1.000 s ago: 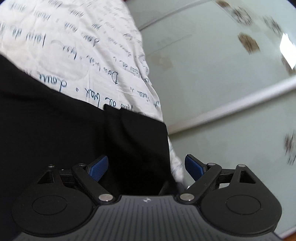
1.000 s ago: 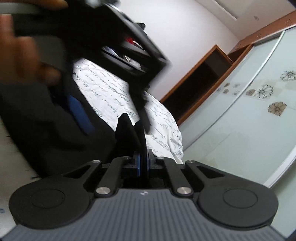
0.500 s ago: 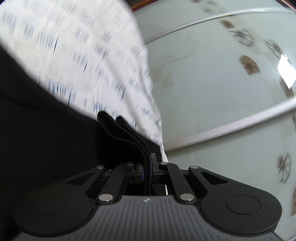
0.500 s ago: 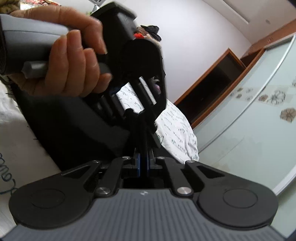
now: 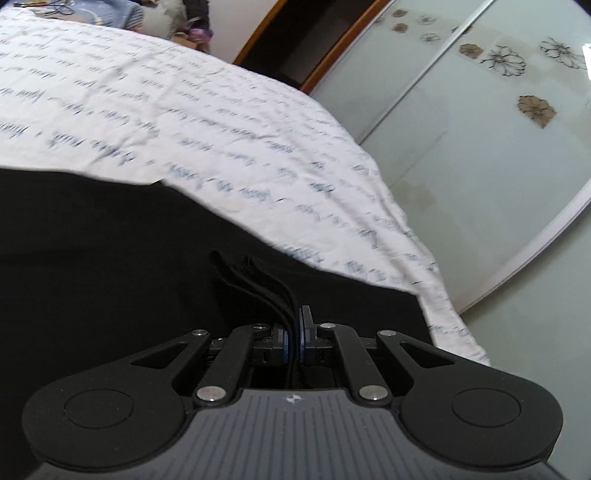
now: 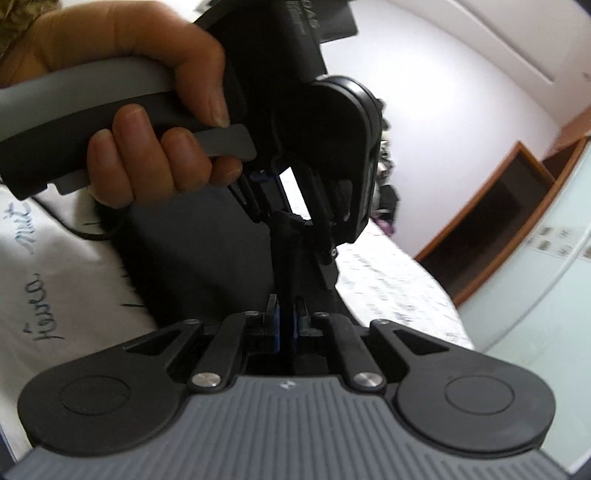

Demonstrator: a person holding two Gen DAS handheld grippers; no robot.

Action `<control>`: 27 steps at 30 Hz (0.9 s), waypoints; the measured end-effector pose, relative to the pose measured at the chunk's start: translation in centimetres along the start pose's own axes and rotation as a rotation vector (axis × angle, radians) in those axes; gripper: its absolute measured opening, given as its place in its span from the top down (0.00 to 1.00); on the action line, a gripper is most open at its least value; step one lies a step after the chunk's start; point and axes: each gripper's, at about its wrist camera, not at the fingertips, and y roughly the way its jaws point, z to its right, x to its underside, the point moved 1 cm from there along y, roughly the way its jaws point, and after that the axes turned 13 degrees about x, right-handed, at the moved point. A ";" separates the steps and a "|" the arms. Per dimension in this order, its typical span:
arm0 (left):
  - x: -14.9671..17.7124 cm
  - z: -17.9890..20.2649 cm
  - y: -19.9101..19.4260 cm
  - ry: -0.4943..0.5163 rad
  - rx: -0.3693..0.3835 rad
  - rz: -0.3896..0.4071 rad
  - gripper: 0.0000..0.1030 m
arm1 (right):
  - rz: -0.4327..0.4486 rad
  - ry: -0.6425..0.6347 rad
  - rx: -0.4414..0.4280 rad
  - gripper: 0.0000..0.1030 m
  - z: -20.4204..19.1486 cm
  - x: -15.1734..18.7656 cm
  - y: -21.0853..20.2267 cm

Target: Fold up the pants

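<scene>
Black pants (image 5: pixel 110 258) lie across a white bed sheet with blue script (image 5: pixel 184 110). My left gripper (image 5: pixel 294 332) is shut on a bunched edge of the pants, several layers standing up between the blue pads. My right gripper (image 6: pixel 286 325) is shut on another stretch of the same edge (image 6: pixel 288 258). In the right wrist view the left gripper (image 6: pixel 291 214) sits just ahead, held by a hand (image 6: pixel 147 122), and grips the same fabric a short way along. The pants (image 6: pixel 192 251) hang dark below both.
The bed's edge (image 5: pixel 443 295) drops off at the right, beside a pale sliding wardrobe door with flower prints (image 5: pixel 498 110). A dark wooden-framed opening (image 6: pixel 491 221) stands beyond the bed. Clutter lies at the bed's far end (image 5: pixel 166 18).
My left gripper was open over the pants edge a second ago and has closed on it. Both grippers have lifted and tilted, and the left gripper and hand now fill the right wrist view.
</scene>
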 end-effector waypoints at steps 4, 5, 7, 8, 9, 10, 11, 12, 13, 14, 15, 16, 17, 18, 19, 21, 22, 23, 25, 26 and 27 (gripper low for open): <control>0.7 -0.2 -0.8 0.037 -0.020 0.008 0.95 | -0.002 -0.006 -0.036 0.94 -0.4 0.0 0.0; 0.7 -0.1 -0.3 0.052 -0.032 0.007 0.95 | -0.004 -0.002 -0.041 0.94 -0.3 0.1 0.0; 1.0 0.1 0.0 0.083 -0.060 0.000 0.95 | -0.010 0.000 -0.049 0.94 -0.2 0.3 0.1; 1.0 0.0 0.3 0.086 -0.071 -0.013 0.95 | -0.012 0.000 -0.051 0.94 0.0 0.4 0.3; 0.9 -0.3 0.6 0.074 -0.079 -0.023 0.94 | -0.015 0.000 -0.055 0.94 0.3 0.0 0.7; 0.8 -0.5 0.4 0.055 -0.082 -0.024 0.92 | -0.026 0.007 -0.070 0.90 0.3 0.0 0.9; 0.8 -0.6 0.0 0.052 -0.088 -0.021 0.91 | -0.041 0.013 -0.092 0.82 -0.1 -0.1 1.0; 0.6 -0.5 -0.4 0.063 -0.104 -0.011 0.88 | -0.042 0.012 -0.112 0.82 0.0 -0.1 1.0; 0.5 -0.4 -0.9 0.080 -0.127 0.007 0.84 | -0.034 0.007 -0.125 0.82 0.3 0.0 0.7; 0.3 -0.2 -1.3 0.100 -0.164 0.030 0.83 | -0.028 0.018 -0.152 0.82 1.1 0.2 0.2; 0.1 0.1 -1.7 0.127 -0.208 0.054 0.83 | -0.024 0.049 -0.175 0.82 2.0 0.4 -0.1; -0.1 0.5 -1.9 0.153 -0.233 0.070 0.83 | -0.022 0.102 -0.183 0.81 3.6 0.6 -0.4; -0.3 1.0 -2.0 0.176 -0.238 0.078 0.82 | -0.026 0.157 -0.170 0.81 5.4 0.9 -0.5; -0.5 1.4 -1.9 0.192 -0.227 0.080 0.82 | -0.038 0.200 -0.140 0.81 7.2 1.4 0.0; -0.6 1.9 -1.5 0.204 -0.208 0.073 0.82 | -0.067 0.236 -0.092 0.81 8.9 2.0 0.6; -0.5 3.0 0.0 0.242 -0.175 0.017 0.82 | -0.155 0.243 0.018 0.81 11.0 3.4 2.5; -0.1 3.4 1.1 0.266 -0.167 -0.025 0.82 | -0.200 0.245 0.046 0.81 12.0 4.3 3.9; 0.3 3.8 2.2 0.292 -0.170 -0.065 0.82 | -0.230 0.267 0.044 0.81 12.8 5.0 5.1; 1.5 4.3 4.5 0.363 -0.221 -0.150 0.82 | -0.296 0.313 0.004 0.81 14.1 6.6 8.0; 2.0 4.3 5.3 0.396 -0.253 -0.177 0.82 | -0.322 0.315 -0.007 0.81 14.3 7.2 9.1; 2.6 4.6 5.7 0.437 -0.277 -0.174 0.82 | -0.347 0.319 -0.012 0.82 14.5 7.8 10.4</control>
